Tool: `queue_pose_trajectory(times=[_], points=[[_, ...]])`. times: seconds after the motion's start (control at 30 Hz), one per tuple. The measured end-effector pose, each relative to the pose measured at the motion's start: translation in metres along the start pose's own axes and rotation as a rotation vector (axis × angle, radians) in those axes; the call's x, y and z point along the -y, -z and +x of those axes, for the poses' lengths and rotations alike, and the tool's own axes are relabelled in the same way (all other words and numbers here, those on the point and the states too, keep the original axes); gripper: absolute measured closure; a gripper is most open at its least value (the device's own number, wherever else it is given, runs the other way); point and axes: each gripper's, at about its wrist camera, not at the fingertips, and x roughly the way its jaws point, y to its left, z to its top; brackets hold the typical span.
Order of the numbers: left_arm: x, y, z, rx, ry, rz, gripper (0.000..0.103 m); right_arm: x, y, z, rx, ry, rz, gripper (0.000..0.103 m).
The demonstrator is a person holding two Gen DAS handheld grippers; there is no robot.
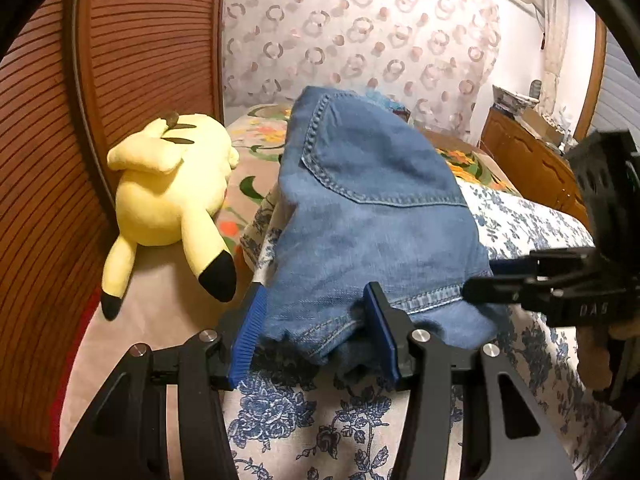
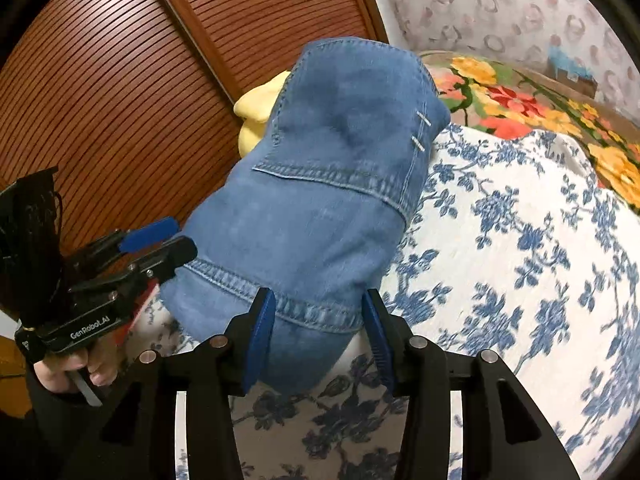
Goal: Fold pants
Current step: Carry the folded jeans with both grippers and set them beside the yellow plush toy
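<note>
Both grippers, left and right, fingers half-open but gripping denim jeans hem, lifting off bed so fold drops flat.

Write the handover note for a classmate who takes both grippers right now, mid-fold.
Left gripper: jaws apart around the near edge of the jeans, clamp unclear.
Right gripper: jaws apart astride the hem, clamp unclear.
Jeans: bundled on the blue floral sheet, back pocket up, beside the yellow plush toy.
Done: folded into a compact bundle.
Left: possibly flatten it and let go.
</note>
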Motion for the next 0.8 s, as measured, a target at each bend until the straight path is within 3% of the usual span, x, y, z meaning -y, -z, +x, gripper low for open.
queue_pose_trajectory(times=[0.33,0.5,0.67,0.8], points=[[-0.007,-0.011,-0.026,0.064,-0.023,-0.009,0.051,-0.018,0.008,0.003,-0.015,-0.132,-0.016,0.062],[-0.006,-0.010,-0.025,0.049,-0.019,-0.002,0.051,-0.014,0.006,0.003,-0.007,-0.121,-0.028,0.062],[-0.002,-0.005,-0.012,0.008,-0.023,0.024,0.051,-0.004,0.000,-0.030,0.091,-0.029,-0.069,0.062],[-0.003,0.001,-0.002,-0.020,-0.031,0.026,0.051,-0.003,-0.027,-0.036,0.177,0.037,-0.162,0.062]])
